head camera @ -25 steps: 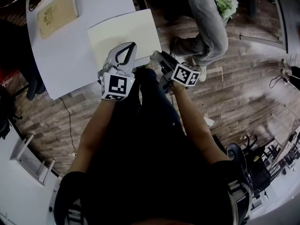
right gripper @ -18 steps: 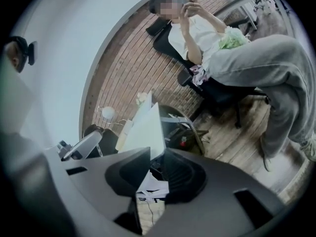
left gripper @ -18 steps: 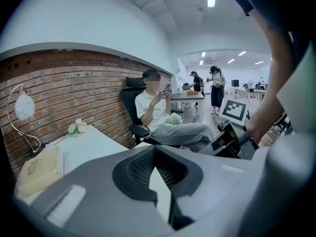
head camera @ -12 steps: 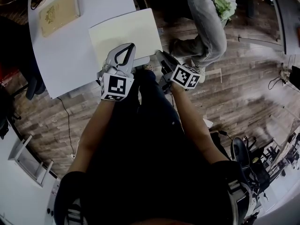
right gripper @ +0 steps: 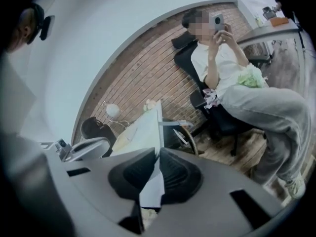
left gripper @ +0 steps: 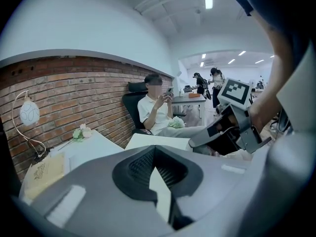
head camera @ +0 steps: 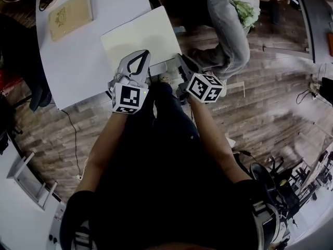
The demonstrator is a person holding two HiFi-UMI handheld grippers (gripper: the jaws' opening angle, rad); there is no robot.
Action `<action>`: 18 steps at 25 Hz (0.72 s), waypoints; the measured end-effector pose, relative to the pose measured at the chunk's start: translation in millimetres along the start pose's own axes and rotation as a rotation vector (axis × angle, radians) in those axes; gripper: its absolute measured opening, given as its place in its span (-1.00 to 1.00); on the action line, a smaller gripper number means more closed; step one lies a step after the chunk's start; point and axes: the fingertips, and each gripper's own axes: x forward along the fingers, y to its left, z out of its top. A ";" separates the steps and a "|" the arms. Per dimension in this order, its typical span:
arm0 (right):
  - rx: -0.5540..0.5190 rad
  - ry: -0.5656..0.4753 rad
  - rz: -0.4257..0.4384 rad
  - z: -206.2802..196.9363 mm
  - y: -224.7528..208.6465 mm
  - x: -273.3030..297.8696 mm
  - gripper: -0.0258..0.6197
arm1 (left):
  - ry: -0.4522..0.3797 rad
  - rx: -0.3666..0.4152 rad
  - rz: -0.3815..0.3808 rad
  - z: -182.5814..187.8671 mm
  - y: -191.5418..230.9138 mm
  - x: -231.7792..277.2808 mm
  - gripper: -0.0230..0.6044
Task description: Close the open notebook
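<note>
Upper left of my head view: a tan book (head camera: 70, 15) lies on the white table (head camera: 78, 66), well apart from the work.

Upper middle: the notebook (head camera: 138, 33) lies open at the table's right edge, one cream leaf facing up.

Just below it, my left claw (head camera: 143, 52) reaches in from the lower part of the frame and sits over the notebook's near edge. Its tips are drawn together. In the left gripper view white paper shows through the gap behind the tips, but I cannot tell whether any sheet is pinched there.

Right of that, my right claw (right gripper: 157, 157) is at the notebook's near right corner, beside the table edge. Its jaws have just been closing. In the right gripper view a white page (right gripper: 150, 190) stands edge-on between the two black pads, which press on it from both sides. Beyond the tips the sheet runs on toward the table and the brick wall (right gripper: 148, 68).

Upper right of the head view: a person (head camera: 229, 30) in grey trousers sits over the wood floor (head camera: 270, 103), clear of both claws. The right gripper view shows the same person in a black chair (right gripper: 217, 117), holding a phone up.
</note>
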 end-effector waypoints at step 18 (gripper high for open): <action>-0.374 -0.038 -0.085 39.4 42.5 7.8 -0.83 | -0.012 -0.007 0.076 1.9 23.3 -22.2 -0.94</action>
